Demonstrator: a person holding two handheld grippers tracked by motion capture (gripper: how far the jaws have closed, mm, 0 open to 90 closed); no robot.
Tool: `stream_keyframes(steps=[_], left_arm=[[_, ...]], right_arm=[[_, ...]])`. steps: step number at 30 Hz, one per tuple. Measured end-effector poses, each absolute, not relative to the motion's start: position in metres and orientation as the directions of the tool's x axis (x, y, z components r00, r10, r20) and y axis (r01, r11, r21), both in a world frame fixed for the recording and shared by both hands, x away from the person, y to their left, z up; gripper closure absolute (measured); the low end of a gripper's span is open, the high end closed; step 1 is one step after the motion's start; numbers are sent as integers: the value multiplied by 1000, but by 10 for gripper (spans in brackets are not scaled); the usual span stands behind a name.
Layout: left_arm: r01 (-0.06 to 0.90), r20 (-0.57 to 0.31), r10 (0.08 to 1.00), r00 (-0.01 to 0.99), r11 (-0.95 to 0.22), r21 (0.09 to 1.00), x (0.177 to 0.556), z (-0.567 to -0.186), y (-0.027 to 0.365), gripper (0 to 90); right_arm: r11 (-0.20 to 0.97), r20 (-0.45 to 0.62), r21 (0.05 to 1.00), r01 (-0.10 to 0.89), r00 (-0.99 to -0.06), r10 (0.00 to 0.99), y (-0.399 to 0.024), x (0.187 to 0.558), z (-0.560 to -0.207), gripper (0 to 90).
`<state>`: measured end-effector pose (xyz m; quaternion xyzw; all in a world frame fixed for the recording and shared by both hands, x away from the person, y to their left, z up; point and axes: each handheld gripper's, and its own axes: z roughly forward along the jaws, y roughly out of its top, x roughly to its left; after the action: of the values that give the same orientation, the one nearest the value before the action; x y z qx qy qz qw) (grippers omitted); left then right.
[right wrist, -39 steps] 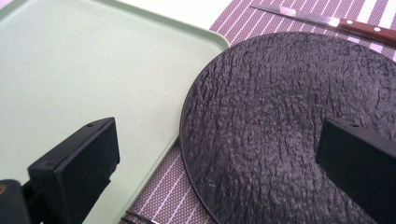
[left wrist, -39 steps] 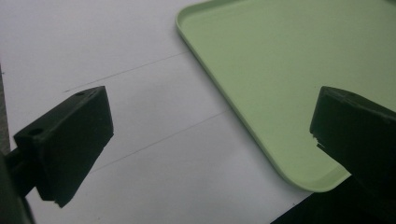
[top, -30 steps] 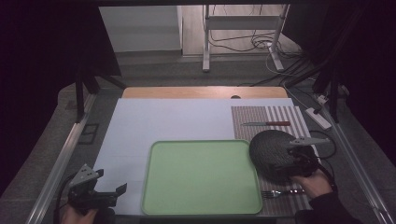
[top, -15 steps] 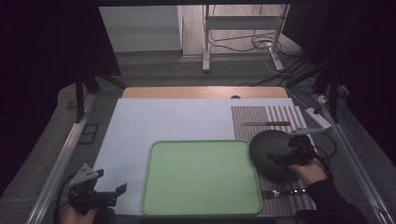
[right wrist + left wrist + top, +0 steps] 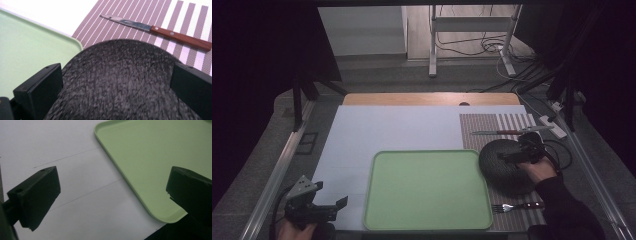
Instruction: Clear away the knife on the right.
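Note:
A dark speckled round plate [image 5: 502,170] lies on a striped placemat [image 5: 492,125] at the right of the table. My right gripper [image 5: 513,156] hovers over the plate's far right part, open. In the right gripper view its jaws [image 5: 117,75] stand wide apart over the plate [image 5: 120,82], one at each side. A wooden-handled knife [image 5: 160,30] lies beyond the plate on the placemat [image 5: 100,27]. My left gripper [image 5: 335,208] rests low at the near left, open, with nothing between the jaws [image 5: 112,177]. An empty green tray [image 5: 427,190] sits in the middle.
A fork [image 5: 516,206] lies on the placemat in front of the plate, near the table's front edge. The knife [image 5: 507,132] lies across the mat's far part. A white mat [image 5: 387,130] covers the table's left and middle. The tray's corner [image 5: 160,215] lies by the left jaws.
My right gripper has moved forward and slightly left over the plate. The left gripper has stayed where it was.

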<state>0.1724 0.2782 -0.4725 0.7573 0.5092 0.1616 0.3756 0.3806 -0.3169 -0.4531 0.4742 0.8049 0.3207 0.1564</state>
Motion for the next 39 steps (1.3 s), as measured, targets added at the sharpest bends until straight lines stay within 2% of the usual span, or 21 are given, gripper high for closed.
stream_keyframes(steps=[39], left_arm=[[656,-142,893,427,-198,729,173,-473,278,0]], right_arm=[[301,45,604,738,-408,912,-320,469,-465,0]])
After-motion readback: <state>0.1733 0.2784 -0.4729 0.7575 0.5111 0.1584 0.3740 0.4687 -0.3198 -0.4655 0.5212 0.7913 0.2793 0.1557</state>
